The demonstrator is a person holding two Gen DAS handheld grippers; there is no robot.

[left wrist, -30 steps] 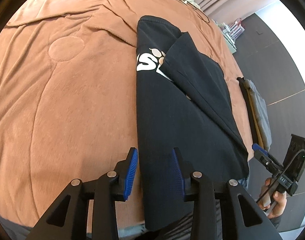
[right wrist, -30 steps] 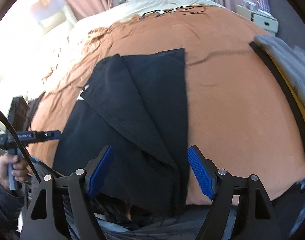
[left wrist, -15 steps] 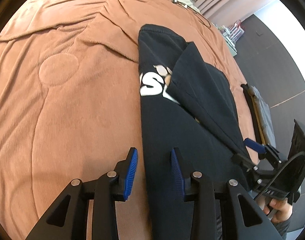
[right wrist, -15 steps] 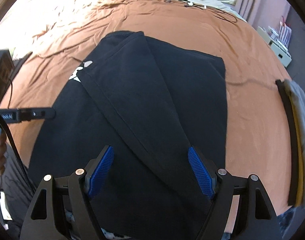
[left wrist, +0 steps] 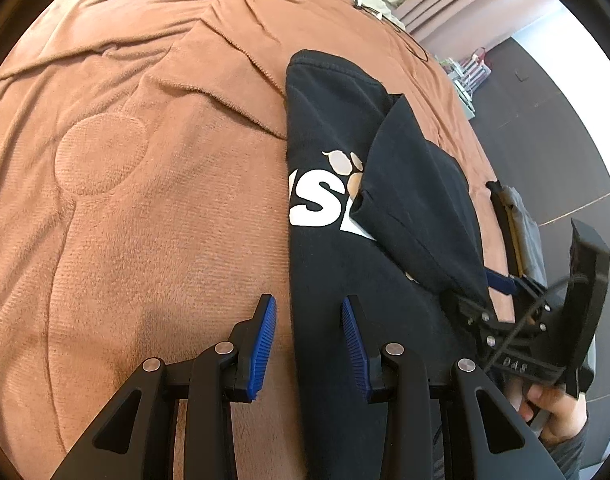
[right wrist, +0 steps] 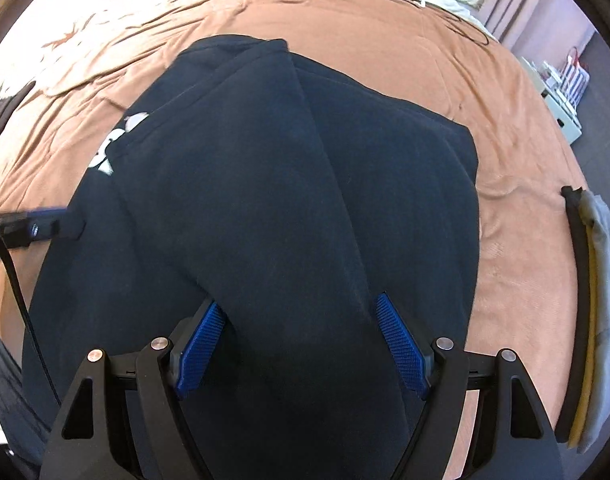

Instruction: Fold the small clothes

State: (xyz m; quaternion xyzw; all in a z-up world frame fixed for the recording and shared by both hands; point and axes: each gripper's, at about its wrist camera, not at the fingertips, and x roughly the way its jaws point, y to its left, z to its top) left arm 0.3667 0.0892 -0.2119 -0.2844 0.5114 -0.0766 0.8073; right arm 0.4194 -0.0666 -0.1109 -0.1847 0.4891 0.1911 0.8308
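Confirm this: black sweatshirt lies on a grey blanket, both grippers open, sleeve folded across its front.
Wrong on the colour. The black sweatshirt lies on a brown blanket, as the left wrist view shows. Left gripper and right gripper are open; the sleeve is folded across.

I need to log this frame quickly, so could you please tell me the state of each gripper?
Left gripper: open, holding nothing, straddling the edge of the black printed sweatshirt.
Right gripper: open, jaws around the sweatshirt's folded sleeve, not clamped.

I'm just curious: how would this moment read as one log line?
left tool: open, at black sweatshirt edge | right tool: open, straddling folded sleeve | brown blanket underneath
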